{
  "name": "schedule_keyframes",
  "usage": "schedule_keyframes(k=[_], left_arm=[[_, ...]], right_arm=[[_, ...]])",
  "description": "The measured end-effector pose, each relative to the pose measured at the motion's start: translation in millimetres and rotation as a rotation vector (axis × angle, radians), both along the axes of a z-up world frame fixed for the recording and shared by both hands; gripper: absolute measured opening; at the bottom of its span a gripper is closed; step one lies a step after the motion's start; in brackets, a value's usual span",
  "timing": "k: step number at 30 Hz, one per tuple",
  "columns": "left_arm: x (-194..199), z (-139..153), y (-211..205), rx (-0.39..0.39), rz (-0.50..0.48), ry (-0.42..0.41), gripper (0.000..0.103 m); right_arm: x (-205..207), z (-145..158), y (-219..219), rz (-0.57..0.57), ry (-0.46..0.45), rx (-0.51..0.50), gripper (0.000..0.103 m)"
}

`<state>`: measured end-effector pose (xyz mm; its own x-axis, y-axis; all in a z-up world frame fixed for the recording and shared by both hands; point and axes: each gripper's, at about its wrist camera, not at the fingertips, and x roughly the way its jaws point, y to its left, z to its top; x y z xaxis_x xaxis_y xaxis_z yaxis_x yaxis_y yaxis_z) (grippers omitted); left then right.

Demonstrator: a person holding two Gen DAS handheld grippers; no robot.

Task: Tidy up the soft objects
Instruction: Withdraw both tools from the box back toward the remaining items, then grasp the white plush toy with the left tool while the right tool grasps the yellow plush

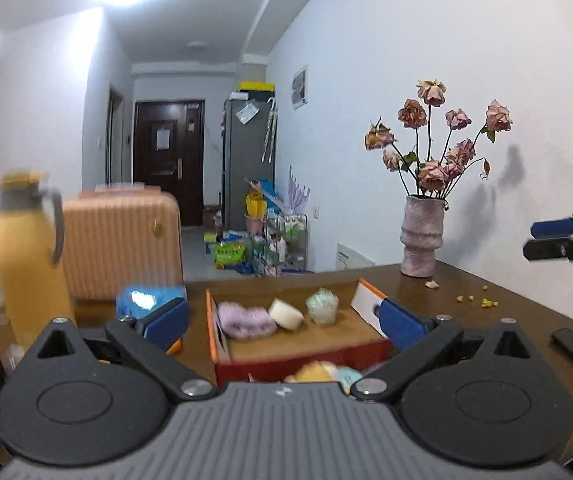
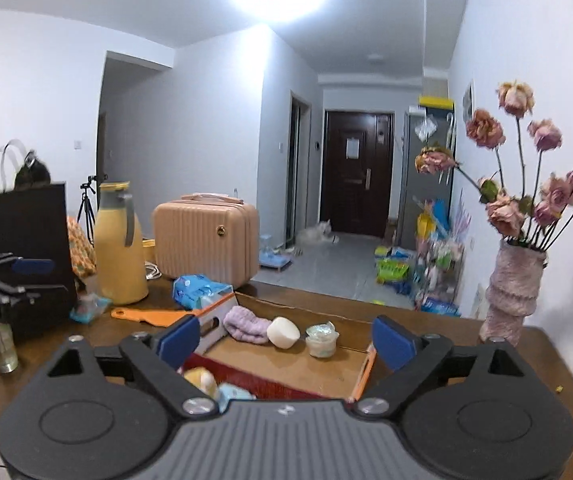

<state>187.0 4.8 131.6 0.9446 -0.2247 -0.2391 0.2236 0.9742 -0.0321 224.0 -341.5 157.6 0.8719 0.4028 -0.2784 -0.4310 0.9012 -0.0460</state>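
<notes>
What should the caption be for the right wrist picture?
Open right gripper hovers over a cardboard box holding a purple cloth, white roll and small cup.

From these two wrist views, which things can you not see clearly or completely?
- Yellow and pale blue soft objects at the box's near end: left wrist view, mostly hidden behind the left hand-held gripper body; blurred too.
- Same objects: right wrist view, partly hidden by the right hand-held gripper.
- Blue packet: left view, blurred, label unreadable.
- Small yellow bits on the table: too small to identify.
</notes>
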Motion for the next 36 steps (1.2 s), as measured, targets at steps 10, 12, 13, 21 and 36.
schedule_keyframes(k=[10,12,13,21,36], left_arm=[[-27.3,-78.0,18.0,-0.005,0.138,0.184,0.103],[-24.6,-90.6,19.4,-0.010,0.139,0.228,0.103],[-22.5,-97.6,19.4,-0.013,0.139,0.256,0.103],[4.1,-109.0,11.2,-0.028,0.087,0.303,0.103],[98.3,-153.2,26.8,-0.457,-0.035,0.544,0.077]], right_arm=[[-52.3,-86.4,8.7,-0.041,0.051,-0.068,0.097],[-53.6,-108.0,5.7,-0.040,0.124,0.020,0.097],[-51.8,-119.4,4.1,-0.045,0.164,0.061,0.096],[-34.5,-138.5,1.0,-0.118,0.200,0.020,0.095],[81.5,-144.0,113.0,0.112,0.270,0.118,0.064]])
